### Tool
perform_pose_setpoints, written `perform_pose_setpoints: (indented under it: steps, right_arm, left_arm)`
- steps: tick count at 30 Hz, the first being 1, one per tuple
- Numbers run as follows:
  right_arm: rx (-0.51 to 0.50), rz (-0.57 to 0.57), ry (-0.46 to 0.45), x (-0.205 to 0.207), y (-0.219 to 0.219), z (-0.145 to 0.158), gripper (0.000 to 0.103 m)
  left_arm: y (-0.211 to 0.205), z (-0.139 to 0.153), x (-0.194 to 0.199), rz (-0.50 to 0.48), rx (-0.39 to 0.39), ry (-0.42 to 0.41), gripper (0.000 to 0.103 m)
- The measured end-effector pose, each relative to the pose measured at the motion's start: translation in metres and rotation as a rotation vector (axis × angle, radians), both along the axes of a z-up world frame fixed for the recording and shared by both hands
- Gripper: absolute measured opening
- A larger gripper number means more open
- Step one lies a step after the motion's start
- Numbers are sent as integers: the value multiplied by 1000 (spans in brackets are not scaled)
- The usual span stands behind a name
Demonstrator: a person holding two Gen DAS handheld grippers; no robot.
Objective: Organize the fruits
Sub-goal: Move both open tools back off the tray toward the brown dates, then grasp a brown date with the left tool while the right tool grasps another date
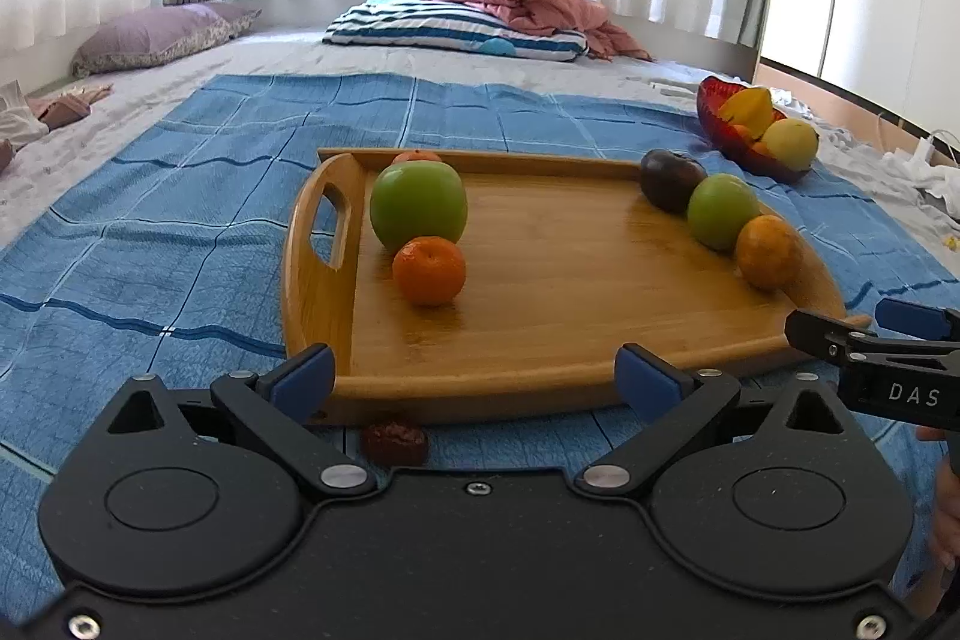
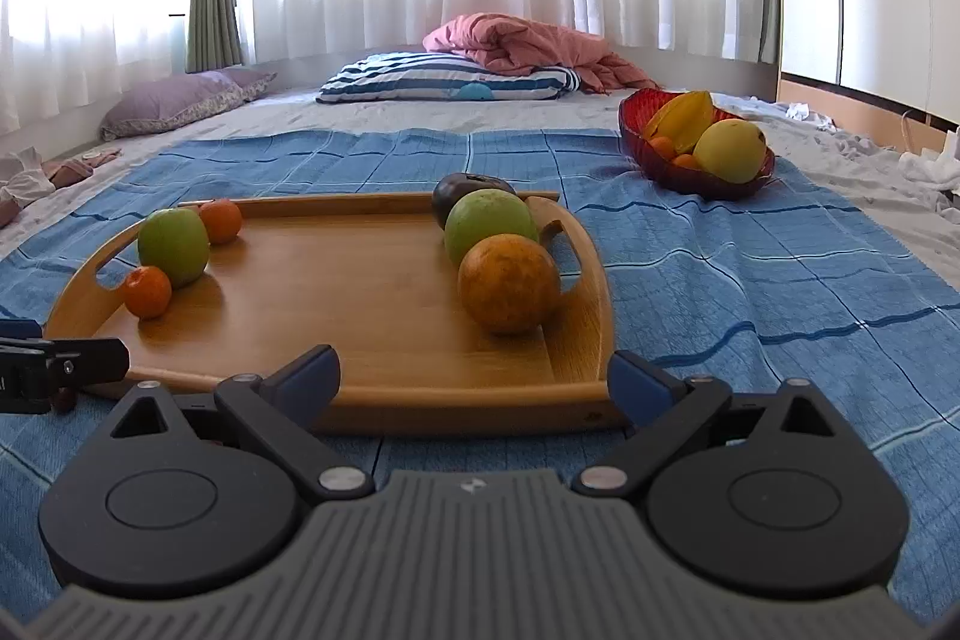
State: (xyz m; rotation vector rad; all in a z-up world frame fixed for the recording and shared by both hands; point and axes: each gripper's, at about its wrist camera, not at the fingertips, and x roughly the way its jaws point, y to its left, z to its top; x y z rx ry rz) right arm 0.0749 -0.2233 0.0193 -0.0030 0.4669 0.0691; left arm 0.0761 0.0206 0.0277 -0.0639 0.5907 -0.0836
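A wooden tray (image 1: 540, 280) (image 2: 336, 292) lies on a blue cloth. At its left side a green apple (image 1: 418, 213) (image 2: 173, 245) stands with a small orange (image 1: 429, 270) (image 2: 147, 291) in front and another (image 2: 221, 220) behind. Along the right side sit a dark plum (image 1: 671, 180) (image 2: 456, 196), a green apple (image 1: 722, 211) (image 2: 489, 226) and a large orange (image 1: 769, 251) (image 2: 509, 283). My left gripper (image 1: 477, 379) is open at the tray's near edge, nothing between its fingers. My right gripper (image 2: 474, 376) is open at the near right corner. A dark red date (image 1: 396, 443) lies below the left gripper.
A red bowl (image 1: 720, 130) (image 2: 690, 172) with a starfruit, a yellow fruit and small oranges stands at the far right on the cloth. Pillows (image 2: 444, 79) and a pink blanket (image 2: 528, 40) lie farther back on the bed. The right gripper's tip (image 1: 870, 346) shows beside the left one.
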Motion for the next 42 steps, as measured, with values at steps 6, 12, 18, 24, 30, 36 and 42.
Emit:
perform_pose_setpoints:
  steps: [6,12,18,24,30,36,42]
  right_arm:
    - [-21,-10,-16,-13,1,-5,102]
    - [-41,-22,-25,-24,2,-11,102]
    - [-60,-36,-26,-30,4,-17,102]
    - [-83,-22,-17,-32,9,-25,102]
    - [-79,-18,-5,-30,12,-29,102]
    - [-82,-5,-5,-29,12,-30,102]
    - [-81,1,4,-27,13,-32,97]
  left_arm:
    - [-4,-4,-13,-11,7,-5,101]
    - [-4,-8,-23,17,0,-39,102]
    - [0,-14,-25,34,-7,-32,102]
    - [-2,-21,-27,33,28,-22,102]
    - [1,-26,-27,37,33,-9,96]
    - [5,-30,-24,39,29,16,79]
    - [3,-31,-23,44,41,14,74]
